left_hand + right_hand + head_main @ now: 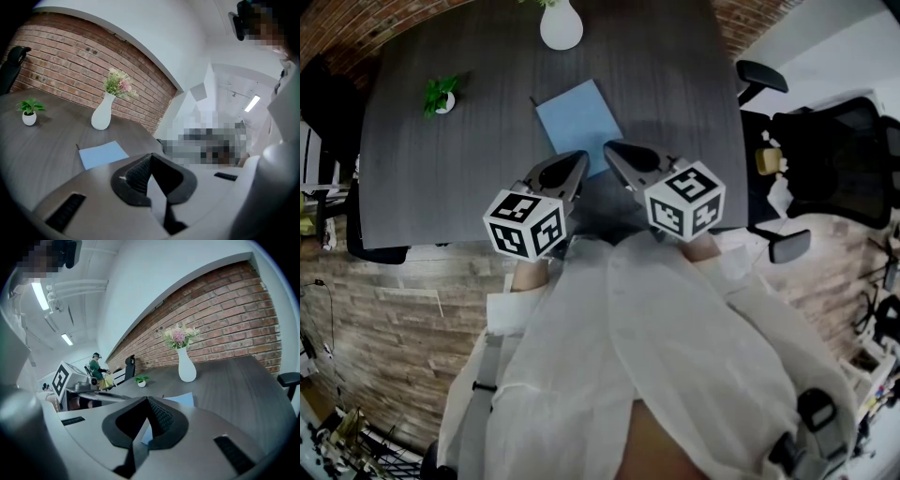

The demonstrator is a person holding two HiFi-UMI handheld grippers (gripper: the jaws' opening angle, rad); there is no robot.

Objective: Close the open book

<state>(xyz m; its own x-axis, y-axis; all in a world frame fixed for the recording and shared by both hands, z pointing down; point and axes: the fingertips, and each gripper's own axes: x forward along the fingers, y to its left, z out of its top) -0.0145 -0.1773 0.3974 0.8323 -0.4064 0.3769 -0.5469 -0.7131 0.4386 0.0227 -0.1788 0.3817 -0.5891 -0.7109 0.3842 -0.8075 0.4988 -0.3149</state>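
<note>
I hold one gripper in each hand, both above the near edge of the table (431,187). The fingers of my left gripper (578,159) are fully together, pad against pad, and nothing is between them. My right gripper (614,152) is the same: its fingers are pressed together and hold nothing. The two grippers are side by side with a small gap, and both point forward and a little down, toward the book (579,117).

The book lies flat on the table just beyond the two tips. It touches neither gripper. Only its plain light blue cover shows, and it sits a bit turned against the table edge. In the left gripper view it shows to the left of the tips, and in the right gripper view it shows just behind them.

Farther away, at the far edge of the table, a white vase (562,26) with flowers stands upright. A small plant (441,94) in a white pot stands to the left, well apart from the book. Behind the table is a brick wall (70,61). To the right of the table is a black chair (825,150). In the right gripper view a person (97,366) is far in the background.
</note>
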